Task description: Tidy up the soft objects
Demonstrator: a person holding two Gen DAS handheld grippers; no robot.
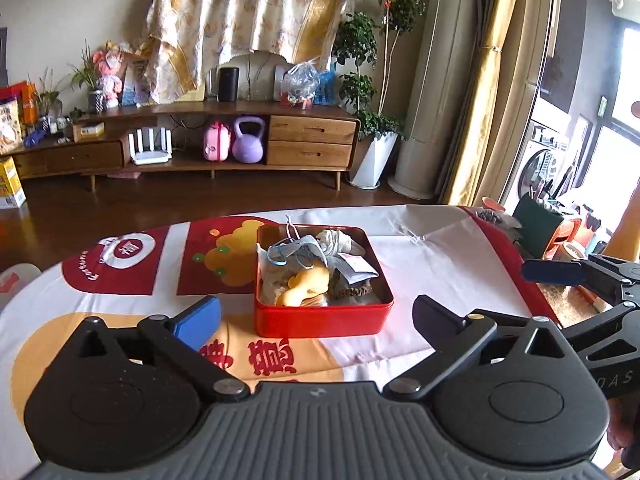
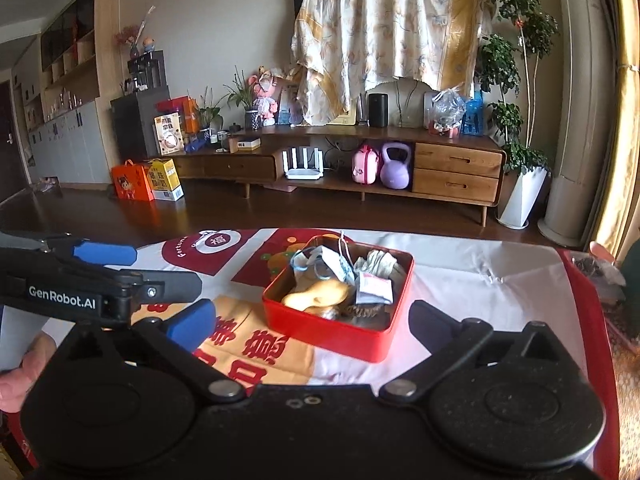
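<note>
A red tin box (image 1: 320, 322) stands on the printed tablecloth (image 1: 120, 272), filled with soft things: blue-strapped face masks (image 1: 288, 254), a yellow soft toy (image 1: 306, 288), rolled white socks (image 1: 336, 240), a white packet (image 1: 358, 267) and a brown scrunchie (image 1: 354, 291). My left gripper (image 1: 316, 308) is open, short of the box, with nothing between its fingers. In the right wrist view the same box (image 2: 352, 340) lies just ahead of my right gripper (image 2: 313, 307), which is also open and holds nothing. The left gripper's blue pad (image 2: 106, 254) shows at that view's left edge.
A green holder (image 1: 536, 224) and small clutter sit at the table's right end. The right gripper's blue pad (image 1: 554, 272) reaches in from the right in the left wrist view. A hand (image 2: 16, 372) grips the left tool. Beyond the table's far edge are wooden floor and a TV cabinet (image 2: 456, 172).
</note>
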